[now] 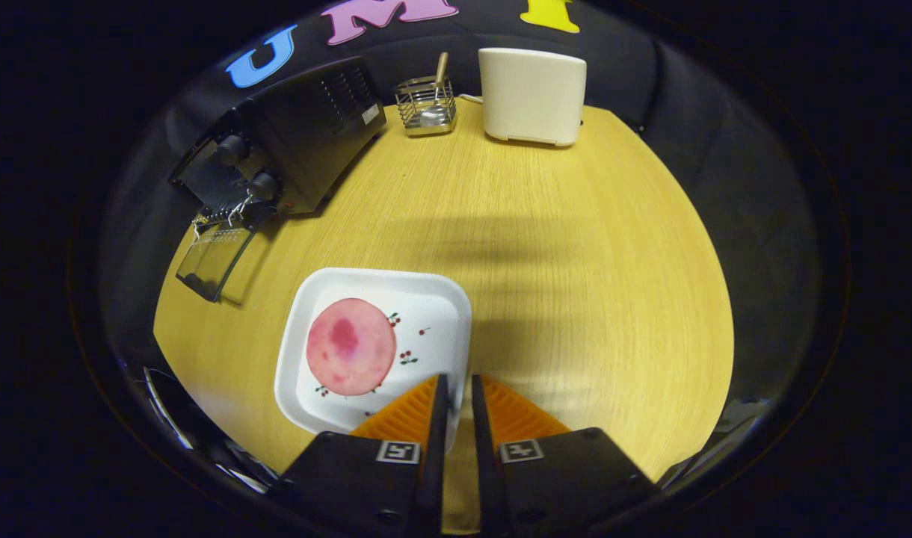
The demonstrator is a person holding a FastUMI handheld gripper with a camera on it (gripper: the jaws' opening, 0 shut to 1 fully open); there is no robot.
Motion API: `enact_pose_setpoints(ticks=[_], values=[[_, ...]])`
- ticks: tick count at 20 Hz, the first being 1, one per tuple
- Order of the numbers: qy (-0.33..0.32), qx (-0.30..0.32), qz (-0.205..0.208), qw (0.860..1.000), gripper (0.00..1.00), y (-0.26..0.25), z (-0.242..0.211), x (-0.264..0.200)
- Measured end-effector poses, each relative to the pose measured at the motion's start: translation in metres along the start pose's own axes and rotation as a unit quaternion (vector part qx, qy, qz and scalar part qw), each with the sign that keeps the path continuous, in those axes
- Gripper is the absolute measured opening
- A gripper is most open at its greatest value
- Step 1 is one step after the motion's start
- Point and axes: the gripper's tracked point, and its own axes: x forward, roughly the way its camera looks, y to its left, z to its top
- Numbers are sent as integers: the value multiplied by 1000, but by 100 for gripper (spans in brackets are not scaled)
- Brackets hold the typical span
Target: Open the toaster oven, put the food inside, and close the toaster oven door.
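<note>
Toaster oven (291,142) door (213,258) already down; gripper (456,388) nearly closed on nothing beside plate (441,299); next, probably: spread, grasp pink food (350,346).

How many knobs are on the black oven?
2 knobs on the toaster oven: one knob farther back, the other knob nearer its open door. More may be hidden. The gripper, nearly shut, holds nothing, beside the plate.
</note>
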Motion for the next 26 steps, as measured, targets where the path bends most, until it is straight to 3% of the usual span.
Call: enact_pose_setpoints(ticks=[1,5,10,14,26], values=[[4,9,0,1000,18,-1,2,-3],[6,65,49,997,6,5,-3,0],[17,100,79,992,5,10,-7,-4],[37,186,114,975,5,20,-13,-12],[-9,317,144,938,5,54,4,-60]])
